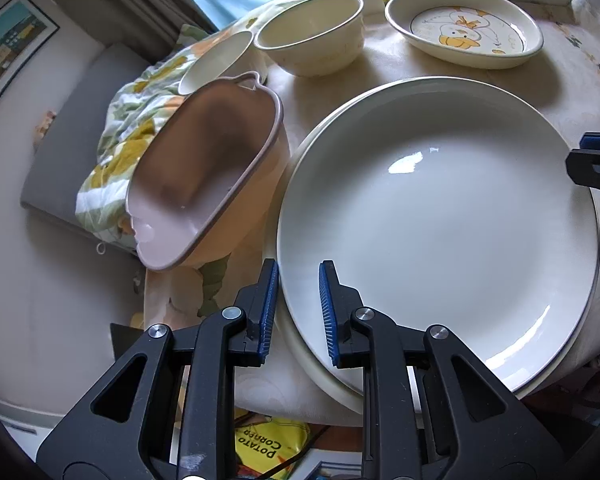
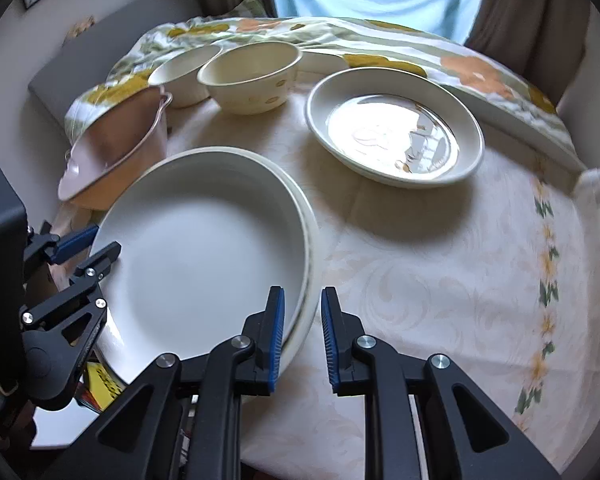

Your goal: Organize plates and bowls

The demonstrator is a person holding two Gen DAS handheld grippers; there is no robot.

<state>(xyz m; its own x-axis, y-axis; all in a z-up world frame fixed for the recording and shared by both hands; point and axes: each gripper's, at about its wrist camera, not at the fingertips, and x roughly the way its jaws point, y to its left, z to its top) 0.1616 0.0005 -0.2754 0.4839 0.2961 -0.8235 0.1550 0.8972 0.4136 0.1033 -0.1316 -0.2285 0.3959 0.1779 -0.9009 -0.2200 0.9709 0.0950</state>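
Left gripper (image 1: 298,312) and right gripper (image 2: 302,336) both have jaws parted, straddling opposite rims of the stacked white plates (image 1: 436,232), nothing clamped. Pink bowl (image 1: 204,176) touches the stack's left edge. Bare tablecloth (image 2: 440,300) lies right of the stack.

Glossy glazed ceramic fills the centre of the frame: a large white plate (image 1: 440,220) throws back bright window highlights, its rim smooth. At upper right, a shallow dish (image 1: 464,26) with a painted duck shows the same shiny glaze, as does the cream bowl (image 1: 312,34) beside it. At left, a pink tub (image 1: 208,176) looks like smooth, semi-matt plastic. The surface wears a pale damask-patterned tablecloth (image 2: 440,280) with a soft sheen. Each hand-held gripper (image 1: 298,308) is matt black plastic with ribbed blue pads (image 1: 326,308) and bright metal rivets.
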